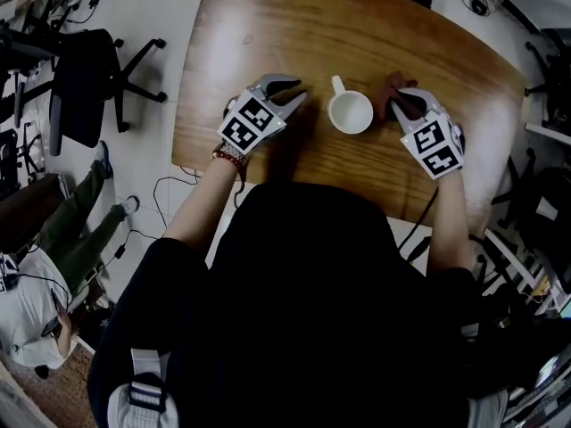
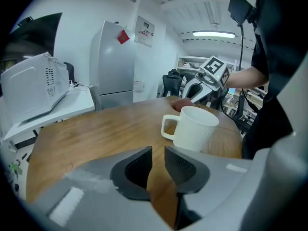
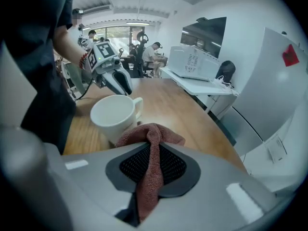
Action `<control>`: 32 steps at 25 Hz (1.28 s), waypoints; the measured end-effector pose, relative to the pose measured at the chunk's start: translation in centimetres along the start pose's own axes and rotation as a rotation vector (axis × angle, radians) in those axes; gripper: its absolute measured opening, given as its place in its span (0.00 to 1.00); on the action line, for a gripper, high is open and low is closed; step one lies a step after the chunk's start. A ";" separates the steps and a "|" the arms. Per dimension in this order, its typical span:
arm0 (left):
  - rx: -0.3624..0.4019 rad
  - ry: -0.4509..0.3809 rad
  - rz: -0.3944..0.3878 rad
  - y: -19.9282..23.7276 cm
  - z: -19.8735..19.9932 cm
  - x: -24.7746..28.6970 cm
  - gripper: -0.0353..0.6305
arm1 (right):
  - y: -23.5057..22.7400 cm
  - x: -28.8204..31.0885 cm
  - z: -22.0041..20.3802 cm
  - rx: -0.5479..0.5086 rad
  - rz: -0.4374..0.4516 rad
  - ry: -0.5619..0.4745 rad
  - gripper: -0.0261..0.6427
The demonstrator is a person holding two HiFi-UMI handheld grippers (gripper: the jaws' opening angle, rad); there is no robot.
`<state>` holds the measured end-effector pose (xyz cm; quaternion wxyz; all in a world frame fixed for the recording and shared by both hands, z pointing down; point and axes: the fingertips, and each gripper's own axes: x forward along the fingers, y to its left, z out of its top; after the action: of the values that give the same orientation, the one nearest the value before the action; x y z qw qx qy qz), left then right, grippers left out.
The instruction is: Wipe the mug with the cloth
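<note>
Only the right gripper view shows cloth [image 3: 148,177] clamped between jaws.

Mug [image 1: 350,112] on table [image 1: 312,25] — left gripper [image 1: 297,90] to its left, cloth [image 1: 393,87] to its right.

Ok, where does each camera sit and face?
Head view: on the person's head, steeply down at the table; forearms, left tool, right tool show.
Left gripper view: on the left tool, facing the mug; empty, parted jaws show.
Right gripper view: on the right tool, facing the mug; jaws gripping the cloth show.
Shared: the mug.
</note>
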<state>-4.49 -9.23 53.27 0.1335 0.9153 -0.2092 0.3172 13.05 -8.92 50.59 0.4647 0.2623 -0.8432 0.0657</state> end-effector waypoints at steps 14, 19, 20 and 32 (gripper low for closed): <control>-0.118 -0.095 0.110 -1.3 -0.5 -6.2 0.17 | 7.9 1.0 -7.0 0.159 -0.065 0.045 0.13; -0.118 -0.116 0.114 -2.6 -0.4 -6.9 0.17 | 7.8 1.0 -7.2 0.192 -0.095 0.019 0.16; -0.113 -0.115 0.111 -2.9 -0.5 -6.9 0.17 | 7.8 0.8 -7.1 0.205 -0.097 0.011 0.19; -0.019 -0.247 0.094 -5.7 5.6 -8.4 0.15 | 3.1 -10.5 -0.2 0.460 -0.386 -0.489 0.39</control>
<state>-4.92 -3.82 43.02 0.1003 0.9354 -0.2694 0.2060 16.14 -2.22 42.49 0.1830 0.5216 -0.8274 0.0999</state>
